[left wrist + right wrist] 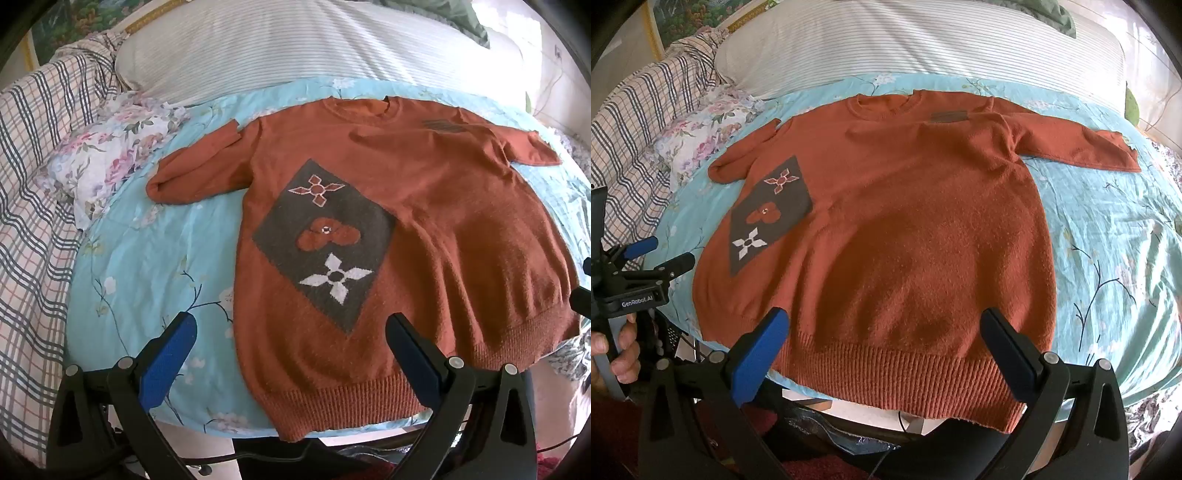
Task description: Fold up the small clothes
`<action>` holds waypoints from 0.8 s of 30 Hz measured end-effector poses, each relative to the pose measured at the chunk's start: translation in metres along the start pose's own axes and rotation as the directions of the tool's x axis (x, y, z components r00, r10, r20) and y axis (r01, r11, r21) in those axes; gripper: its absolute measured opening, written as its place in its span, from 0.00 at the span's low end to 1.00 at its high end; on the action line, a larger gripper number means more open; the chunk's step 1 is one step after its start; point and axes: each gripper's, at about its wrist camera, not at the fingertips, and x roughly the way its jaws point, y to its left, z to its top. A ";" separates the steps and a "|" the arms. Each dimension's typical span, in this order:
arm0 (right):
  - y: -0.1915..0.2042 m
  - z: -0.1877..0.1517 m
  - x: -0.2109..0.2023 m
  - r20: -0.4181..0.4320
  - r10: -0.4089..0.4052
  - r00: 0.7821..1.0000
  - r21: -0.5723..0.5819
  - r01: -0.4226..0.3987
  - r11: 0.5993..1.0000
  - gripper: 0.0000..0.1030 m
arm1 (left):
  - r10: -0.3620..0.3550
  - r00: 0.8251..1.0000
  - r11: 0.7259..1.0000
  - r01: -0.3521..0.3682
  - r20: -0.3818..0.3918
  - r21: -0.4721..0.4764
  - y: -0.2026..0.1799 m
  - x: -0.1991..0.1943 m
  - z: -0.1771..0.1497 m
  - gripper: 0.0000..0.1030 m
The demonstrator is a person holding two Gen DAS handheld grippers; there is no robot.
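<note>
Both my left tool [291,350] and right tool [884,349] hang released over the rust sweater's [886,221] hem; I'd pinch both sleeves [1078,144] inward first.

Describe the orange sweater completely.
The orange sweater is a knit pullover, lying flat and face up on the blue floral sheet. It has a round neck, ribbed hem, and a dark grey diamond panel with three flower motifs. One sleeve is bent back on itself, the other lies straight. Nothing grips it.
</note>
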 end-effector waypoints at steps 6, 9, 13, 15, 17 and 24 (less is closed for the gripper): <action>0.002 0.000 0.001 -0.001 0.001 1.000 -0.004 -0.001 1.000 1.00 | -0.008 1.000 1.000 0.008 -0.005 0.005 0.000 0.001 0.002 0.99; 0.001 0.001 0.001 -0.001 0.003 1.000 -0.005 -0.003 1.000 1.00 | -0.010 1.000 1.000 0.010 0.001 0.001 -0.001 0.002 0.002 0.99; 0.003 0.001 0.002 -0.001 0.000 1.000 0.000 0.000 1.000 1.00 | -0.009 1.000 1.000 0.009 0.005 0.004 -0.002 0.003 0.002 0.99; 0.002 0.001 0.002 -0.001 0.001 1.000 0.002 -0.001 1.000 1.00 | -0.008 1.000 1.000 0.008 0.009 0.004 -0.002 0.004 0.002 0.99; 0.002 0.001 0.002 0.000 0.002 1.000 0.002 -0.002 1.000 1.00 | -0.013 1.000 1.000 0.012 0.006 0.002 -0.002 0.005 0.001 0.99; 0.001 0.002 0.003 0.000 0.000 1.000 -0.002 0.000 1.000 1.00 | 0.000 1.000 1.000 0.000 0.011 0.008 -0.004 0.006 0.002 0.99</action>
